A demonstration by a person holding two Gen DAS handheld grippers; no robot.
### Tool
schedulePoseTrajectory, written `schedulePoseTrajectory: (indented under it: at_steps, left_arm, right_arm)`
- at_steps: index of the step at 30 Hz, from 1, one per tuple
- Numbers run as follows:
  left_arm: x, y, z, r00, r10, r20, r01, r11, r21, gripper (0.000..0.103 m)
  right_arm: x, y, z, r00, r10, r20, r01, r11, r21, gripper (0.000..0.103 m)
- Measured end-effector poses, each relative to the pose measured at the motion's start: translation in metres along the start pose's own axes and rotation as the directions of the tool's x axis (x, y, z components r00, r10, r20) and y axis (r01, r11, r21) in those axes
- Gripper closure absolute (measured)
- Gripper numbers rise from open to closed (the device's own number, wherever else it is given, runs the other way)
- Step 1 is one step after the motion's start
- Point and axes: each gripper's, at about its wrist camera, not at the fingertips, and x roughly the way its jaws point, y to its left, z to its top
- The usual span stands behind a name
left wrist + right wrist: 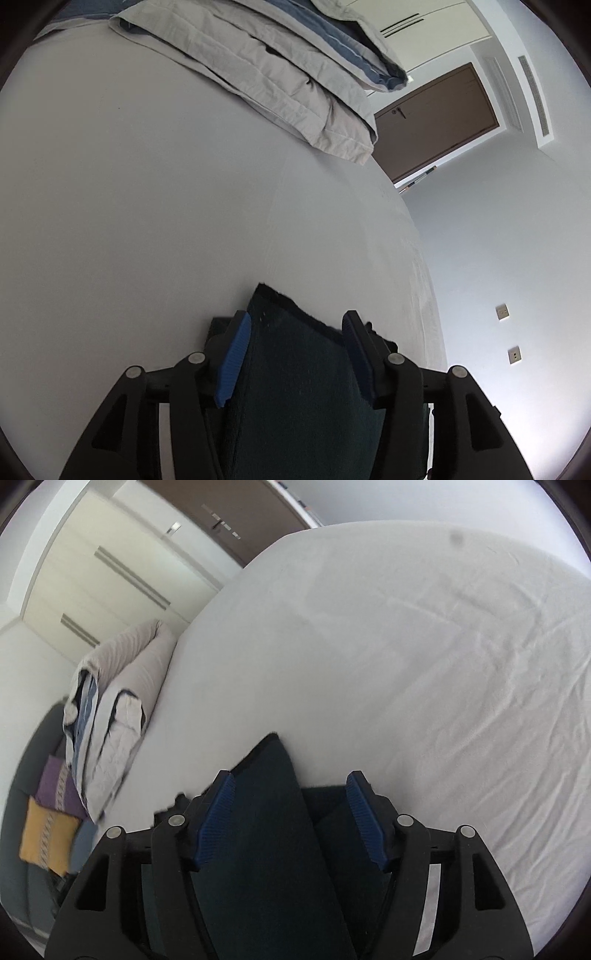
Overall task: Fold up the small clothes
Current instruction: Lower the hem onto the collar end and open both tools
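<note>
Both tongs are standing apart over the bed (424,664). The dark garment (295,387) is lying between the left tongs (293,325) and right tongs (291,786), near the bed's edge; a folded duvet (258,70) is lying well apart.

Left gripper (295,325) has its blue-padded fingers (234,358) spread wide with a dark green cloth (295,387) filling the gap between them, corner poking out over the white bed (147,203), rumpled grey duvet (266,85) further back, brown door (436,122) behind
</note>
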Motion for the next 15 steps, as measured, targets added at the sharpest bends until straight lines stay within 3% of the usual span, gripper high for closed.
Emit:
schedulePoseTrajectory:
  at_steps: [4, 8, 11, 15]
  left_arm:
    - [-0.022, -0.004, -0.040, 1.000, 0.013, -0.004, -0.013, 0.998, 0.062, 0.049]
    - [-0.046, -0.002, -0.082, 0.998, 0.057, 0.012, -0.058, 0.991, 0.122, 0.049]
    - [-0.052, 0.004, -0.102, 0.997, 0.072, -0.002, -0.071, 0.989, 0.127, 0.049]
    - [-0.054, 0.009, -0.116, 0.996, 0.089, -0.015, -0.086, 0.986, 0.142, 0.050]
  right_arm:
    - [-0.015, 0.031, -0.038, 0.998, -0.065, -0.019, 0.062, 0.985, -0.160, 0.056]
    - [-0.030, 0.050, -0.070, 0.993, -0.118, -0.027, 0.107, 0.962, -0.249, 0.058]
    - [-0.050, 0.037, -0.095, 0.991, -0.126, -0.045, 0.111, 0.961, -0.253, 0.059]
    - [-0.064, 0.012, -0.109, 0.990, -0.127, -0.069, 0.106, 0.964, -0.245, 0.076]
